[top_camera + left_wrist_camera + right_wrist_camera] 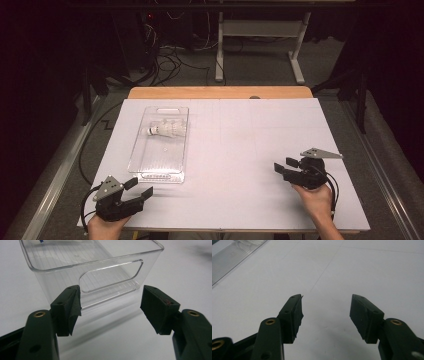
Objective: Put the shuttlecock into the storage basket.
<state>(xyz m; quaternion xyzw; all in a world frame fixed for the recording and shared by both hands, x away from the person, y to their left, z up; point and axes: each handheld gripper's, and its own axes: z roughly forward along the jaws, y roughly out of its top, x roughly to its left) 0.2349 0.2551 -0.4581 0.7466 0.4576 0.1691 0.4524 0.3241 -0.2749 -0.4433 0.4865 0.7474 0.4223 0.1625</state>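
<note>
Your left claw [141, 188] stands open and empty at the counter's [240, 150] 7 o'clock corner, jaws aimed at the near handle end of the clear plastic bin [161, 172], just short of it. That bin lies lengthwise on the counter's left half, at about 10 o'clock from centre; a white shuttlecock [164, 128] rests on its side in the far half. Your right claw [284, 166] is open, holding nothing, at 4 o'clock, jaws pointing left across bare counter, well apart from the bin.
</note>
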